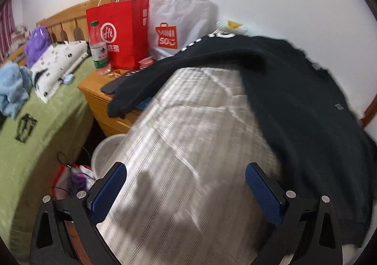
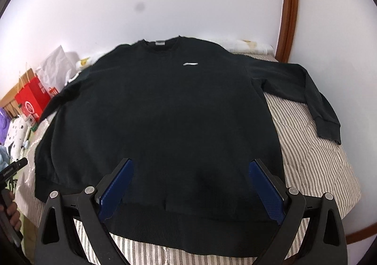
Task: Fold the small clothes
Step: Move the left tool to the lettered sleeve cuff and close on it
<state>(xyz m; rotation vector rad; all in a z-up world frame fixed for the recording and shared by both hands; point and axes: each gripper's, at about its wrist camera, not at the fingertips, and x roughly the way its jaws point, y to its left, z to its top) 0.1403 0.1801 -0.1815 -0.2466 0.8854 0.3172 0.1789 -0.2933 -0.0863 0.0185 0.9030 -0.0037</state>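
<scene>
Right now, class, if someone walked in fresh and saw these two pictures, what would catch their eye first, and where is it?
The black sweatshirt dominates: it lies spread flat, front up, across the striped bedcover, one sleeve stretched out to the side. Next comes the bright red paper bag on the wooden nightstand, with a water bottle in front of it. Both grippers hang open over the bed, holding nothing.

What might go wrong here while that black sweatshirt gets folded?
One sleeve of the black sweatshirt hangs off the bed onto the nightstand, near a water bottle; tugging it may knock the bottle over. Both tools, left and right, are open, gripping nothing, so a one-sided pull could skew the sweatshirt.
</scene>
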